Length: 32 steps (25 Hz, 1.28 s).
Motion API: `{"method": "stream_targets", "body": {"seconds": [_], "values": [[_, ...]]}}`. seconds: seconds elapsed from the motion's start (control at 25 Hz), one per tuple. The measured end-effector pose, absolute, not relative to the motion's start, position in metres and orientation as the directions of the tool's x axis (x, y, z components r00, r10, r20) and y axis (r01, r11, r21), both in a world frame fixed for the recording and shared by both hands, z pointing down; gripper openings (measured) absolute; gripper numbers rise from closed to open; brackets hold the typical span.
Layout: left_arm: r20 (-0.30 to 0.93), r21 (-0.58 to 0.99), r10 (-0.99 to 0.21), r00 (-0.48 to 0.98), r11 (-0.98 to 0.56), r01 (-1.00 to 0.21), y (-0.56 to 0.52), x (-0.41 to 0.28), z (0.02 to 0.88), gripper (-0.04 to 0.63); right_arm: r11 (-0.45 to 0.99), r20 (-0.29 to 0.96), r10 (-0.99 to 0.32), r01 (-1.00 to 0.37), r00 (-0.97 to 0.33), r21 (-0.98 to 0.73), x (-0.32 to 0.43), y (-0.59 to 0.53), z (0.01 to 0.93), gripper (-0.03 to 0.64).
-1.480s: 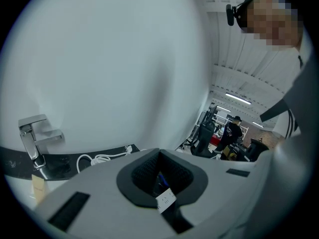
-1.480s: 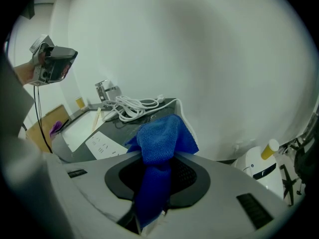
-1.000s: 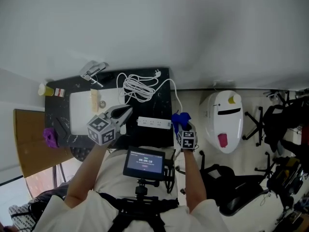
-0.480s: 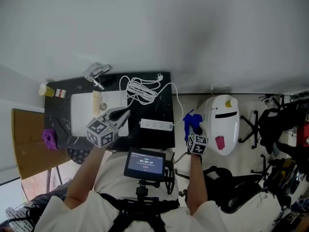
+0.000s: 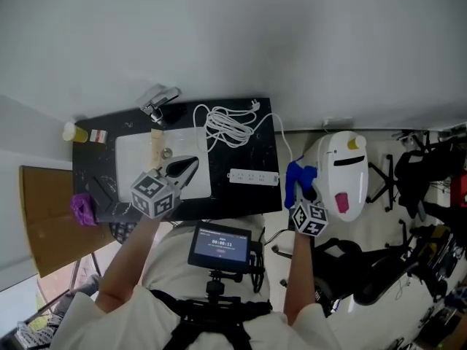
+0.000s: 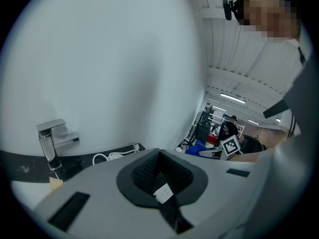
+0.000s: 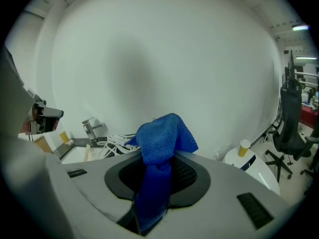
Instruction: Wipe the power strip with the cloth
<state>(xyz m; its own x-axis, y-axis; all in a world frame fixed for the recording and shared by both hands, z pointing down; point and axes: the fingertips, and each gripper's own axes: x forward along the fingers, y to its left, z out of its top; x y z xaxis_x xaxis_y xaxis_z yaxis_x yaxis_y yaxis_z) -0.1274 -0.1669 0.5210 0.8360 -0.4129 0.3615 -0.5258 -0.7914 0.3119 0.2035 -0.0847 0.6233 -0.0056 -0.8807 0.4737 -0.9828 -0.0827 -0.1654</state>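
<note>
Pinching the cloth (image 7: 158, 143), your right gripper (image 5: 300, 187) hangs at 3 o'clock of the power strip (image 5: 253, 176), apart. Your left gripper (image 5: 182, 169) is closed, empty; wiping looks outstanding.

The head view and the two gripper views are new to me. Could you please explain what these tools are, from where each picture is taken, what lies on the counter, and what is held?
There is no robot here: a person holds a hand-held gripper in each hand. The head view comes from a camera on the person's head, looking steeply down. Each of the other two views comes from a camera riding on one gripper, looking forward along it. On the black counter lies a white power strip with its coiled cable, beside a sink with a tap. The right gripper, just past the counter's right edge, is shut on a blue cloth. The left gripper, over the sink, is shut and holds nothing.
</note>
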Motion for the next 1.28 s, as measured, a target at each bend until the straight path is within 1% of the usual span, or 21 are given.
{"method": "stream_targets", "body": {"seconds": [0.32,0.6,0.96,1.12,1.28], "values": [[0.422,0.257,-0.396,0.816,-0.811,-0.526,-0.158,-0.168,0.532,0.005,-0.038,0.407,-0.913,-0.983,-0.039,-0.179,0.154,-0.085,0.589,0.100],[0.426,0.221,-0.436,0.793,-0.800,-0.558,-0.146,-0.170,0.522,0.005,0.042,0.344,-0.933,-0.979,-0.109,-0.198,0.138,-0.086,0.563,0.100],[0.408,0.214,-0.512,0.756,-0.751,-0.624,-0.101,-0.137,0.508,0.005,0.111,0.319,-0.932,-0.972,-0.173,-0.205,0.162,-0.045,0.551,0.100],[0.374,0.257,-0.581,0.723,-0.684,-0.682,-0.065,-0.120,0.492,0.005,0.169,0.332,-0.915,-0.966,-0.227,-0.194,0.178,-0.009,0.542,0.100],[0.367,0.263,-0.590,0.719,-0.676,-0.689,-0.013,-0.092,0.485,0.005,0.209,0.320,-0.910,-0.959,-0.263,-0.192,0.200,0.031,0.527,0.100]]}}
